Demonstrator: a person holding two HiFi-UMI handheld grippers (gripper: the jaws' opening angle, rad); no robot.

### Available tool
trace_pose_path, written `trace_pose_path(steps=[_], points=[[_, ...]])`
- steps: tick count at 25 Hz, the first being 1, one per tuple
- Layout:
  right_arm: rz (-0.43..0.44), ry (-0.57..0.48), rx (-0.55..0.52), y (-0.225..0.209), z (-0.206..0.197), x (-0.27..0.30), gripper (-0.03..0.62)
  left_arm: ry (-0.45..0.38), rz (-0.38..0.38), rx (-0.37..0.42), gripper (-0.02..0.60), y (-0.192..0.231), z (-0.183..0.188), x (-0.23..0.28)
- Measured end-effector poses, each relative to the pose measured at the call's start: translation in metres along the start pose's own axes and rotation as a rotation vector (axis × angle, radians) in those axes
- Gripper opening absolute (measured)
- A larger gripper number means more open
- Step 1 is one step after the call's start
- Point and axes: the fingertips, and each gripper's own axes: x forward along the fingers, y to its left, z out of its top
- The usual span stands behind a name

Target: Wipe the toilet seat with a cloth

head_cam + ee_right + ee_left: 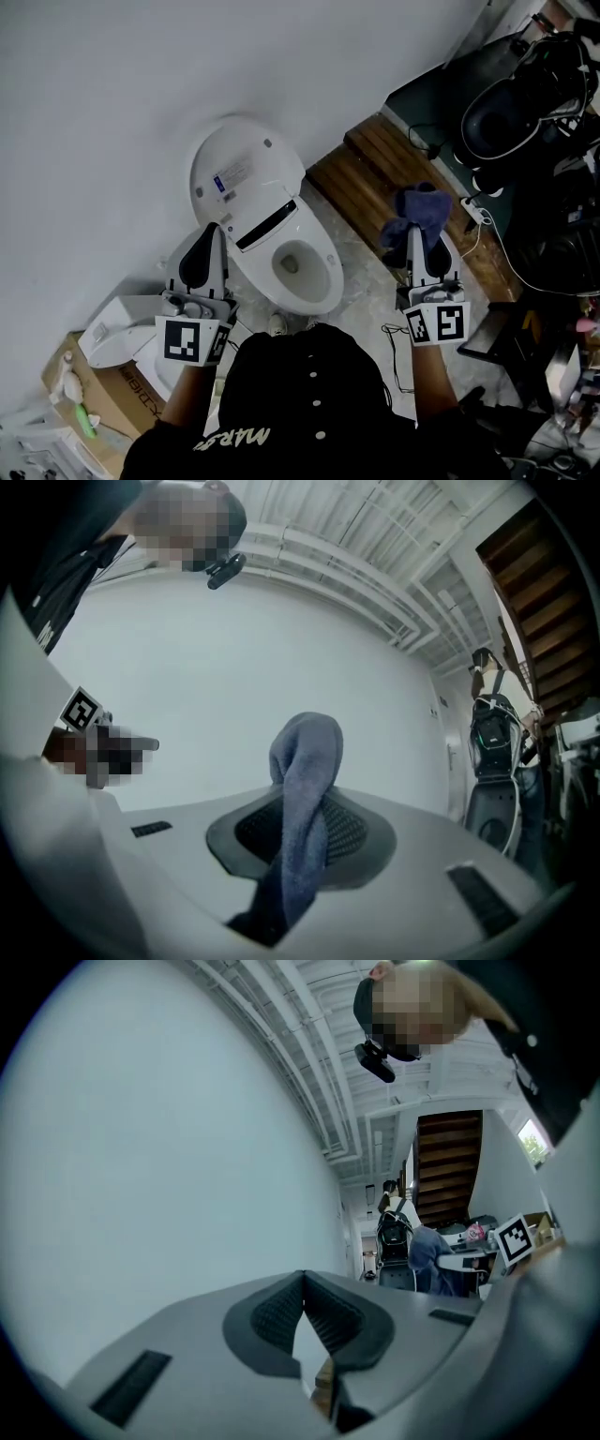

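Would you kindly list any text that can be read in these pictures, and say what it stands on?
"MARS", upside down, as far as I can tell: on the person's black shirt.
Too small to read: the label on the toilet lid.
Cut off, unreadable: print on the cardboard box.

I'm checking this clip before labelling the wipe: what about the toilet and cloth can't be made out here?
Head view: toilet base hidden by the person's cap; its left flank behind the left gripper; lid label too small to read; any seat dirt too small.
Both gripper views: toilet out of frame, they face wall and ceiling.
Right gripper view: cloth's lower end sunk between the jaws.
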Motion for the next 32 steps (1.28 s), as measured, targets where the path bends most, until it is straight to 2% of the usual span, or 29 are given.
trace_pose_path(steps=[4, 10, 16, 20, 25, 32], points=[[-0.006, 0.0, -0.039, -0.005, -0.002, -0.001, 0.072, -0.032, 0.012, 0.04, 0.011, -0.003, 0.013, -0.005], [-0.001, -0.019, -0.02, -0.007, 0.001, -0.003, 0.072, -0.064, 0.058, 0.085, 0.011, 0.003, 0.02, -0.02], [-0.028, -0.03, -0.006, -0.016, -0.001, -0.008, 0.072, -0.048, 0.103, 0.098, 0.011, 0.012, 0.014, -0.033], [-0.029, -0.03, -0.003, -0.015, -0.005, -0.009, 0.072, -0.045, 0.096, 0.099, 0.011, 0.007, 0.012, -0.034], [-0.02, -0.023, 0.005, -0.01, -0.009, -0.012, 0.072, -0.048, 0.102, 0.058, 0.011, 0.007, 0.013, -0.032], [-0.017, -0.015, 0.009, -0.01, -0.009, -0.015, 0.072, -0.047, 0.089, 0.066, 0.011, 0.001, 0.014, -0.03]])
